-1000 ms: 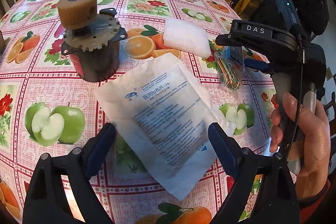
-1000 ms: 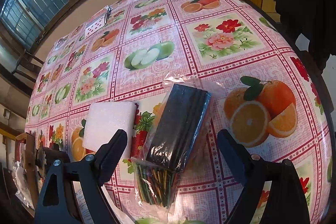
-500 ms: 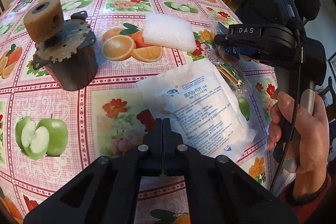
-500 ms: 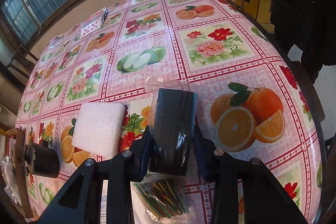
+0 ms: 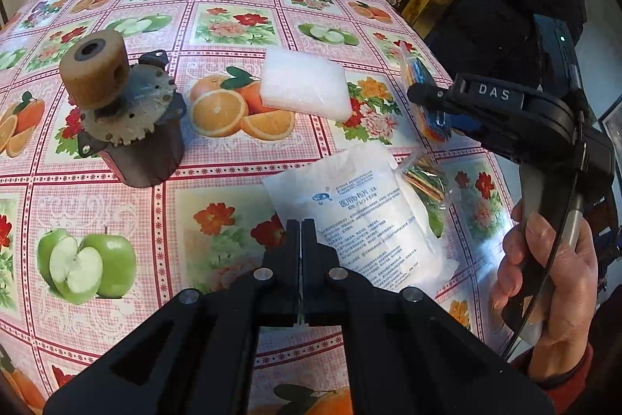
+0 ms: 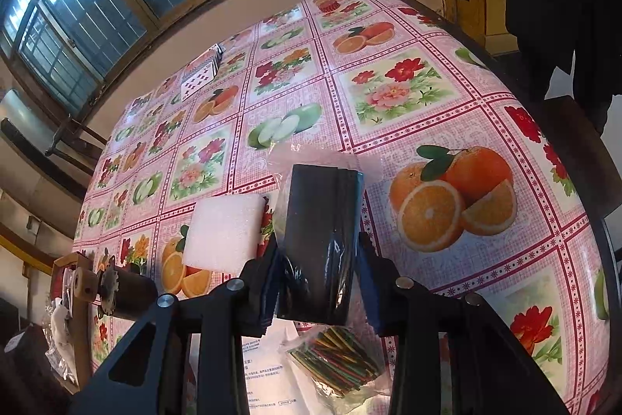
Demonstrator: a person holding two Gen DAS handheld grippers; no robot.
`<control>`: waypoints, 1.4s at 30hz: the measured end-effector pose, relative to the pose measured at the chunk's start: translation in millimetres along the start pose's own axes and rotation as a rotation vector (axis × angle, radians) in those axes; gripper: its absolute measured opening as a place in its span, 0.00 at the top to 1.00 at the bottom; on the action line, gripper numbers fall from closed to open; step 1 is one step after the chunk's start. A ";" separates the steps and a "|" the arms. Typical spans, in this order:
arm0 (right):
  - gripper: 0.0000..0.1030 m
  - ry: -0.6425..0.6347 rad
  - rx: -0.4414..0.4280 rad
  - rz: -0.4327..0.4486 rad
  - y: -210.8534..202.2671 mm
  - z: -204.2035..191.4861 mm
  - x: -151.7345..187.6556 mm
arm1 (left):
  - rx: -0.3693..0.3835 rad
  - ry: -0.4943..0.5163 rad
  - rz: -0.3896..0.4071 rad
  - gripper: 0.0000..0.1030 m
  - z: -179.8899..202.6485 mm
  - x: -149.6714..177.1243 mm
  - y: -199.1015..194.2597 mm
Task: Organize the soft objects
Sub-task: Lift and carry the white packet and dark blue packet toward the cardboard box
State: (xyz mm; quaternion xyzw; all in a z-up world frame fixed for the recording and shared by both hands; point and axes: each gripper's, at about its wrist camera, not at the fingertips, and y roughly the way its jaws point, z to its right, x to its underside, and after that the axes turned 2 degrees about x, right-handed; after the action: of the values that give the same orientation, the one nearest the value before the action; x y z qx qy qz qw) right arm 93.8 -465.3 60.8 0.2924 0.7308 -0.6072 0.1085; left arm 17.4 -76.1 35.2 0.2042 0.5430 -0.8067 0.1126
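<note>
Now both grippers are clamping. The left gripper (image 5: 300, 232) is showing its jaws pressed together at the near edge of the gauze pack (image 5: 365, 216), which is lying flat on the tabletop (image 5: 116, 201); whether a corner of the pack is actually pinched between them is hard to tell, since the jaws are covering that spot. The right gripper (image 6: 317, 255) is holding its jaws clamped on the black bundle (image 6: 318, 240) in its clear bag, and the bundle appears lifted clear of the cloth.

Step in hand, as I judge it: picking up the soft items, one per gripper. The foam pad (image 5: 305, 90) is sitting untouched beyond the pack, just beside the bundle in the right wrist view. The motor (image 5: 128, 115) is hard, so probably not part of the sort.

Next move calls for a destination, and none is showing in either view. The bundle should carry easily; the thin pack may slip or fold if only its edge is caught.

Hard to make out: the bag of coloured sticks (image 6: 338, 360) is partly hidden under the right gripper. The print on the pack is too small to read.
</note>
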 end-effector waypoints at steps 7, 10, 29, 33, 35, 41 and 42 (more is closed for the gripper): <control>0.64 -0.018 0.003 -0.012 6.4 -3.9 0.2 | -0.062 0.027 0.009 0.58 0.5 -13.8 5.6; 0.64 -0.019 0.000 -0.014 5.5 -1.6 1.0 | -0.053 0.023 -0.012 0.44 1.3 -16.9 8.7; 0.64 0.030 -0.051 -0.012 3.5 19.6 2.2 | 0.116 -0.172 -0.150 0.09 -5.5 -4.3 19.4; 0.63 0.037 -0.056 -0.013 3.7 20.7 2.5 | 0.210 -0.192 -0.178 0.08 6.5 -0.4 22.9; 0.63 0.043 -0.057 -0.010 2.9 22.4 2.7 | 0.257 -0.204 -0.191 0.08 11.6 2.1 24.9; 0.63 0.055 -0.061 -0.003 -0.4 29.7 3.2 | 0.384 -0.252 -0.208 0.08 20.7 9.7 29.4; 0.63 0.057 -0.062 -0.005 -0.3 31.1 3.4 | 0.393 -0.250 -0.201 0.08 22.7 10.6 29.3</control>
State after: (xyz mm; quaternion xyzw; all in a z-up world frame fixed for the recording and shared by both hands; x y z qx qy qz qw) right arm 84.8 -493.9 51.9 0.3040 0.7528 -0.5760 0.0953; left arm 15.1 -107.9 13.5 0.0660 0.3753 -0.9229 0.0560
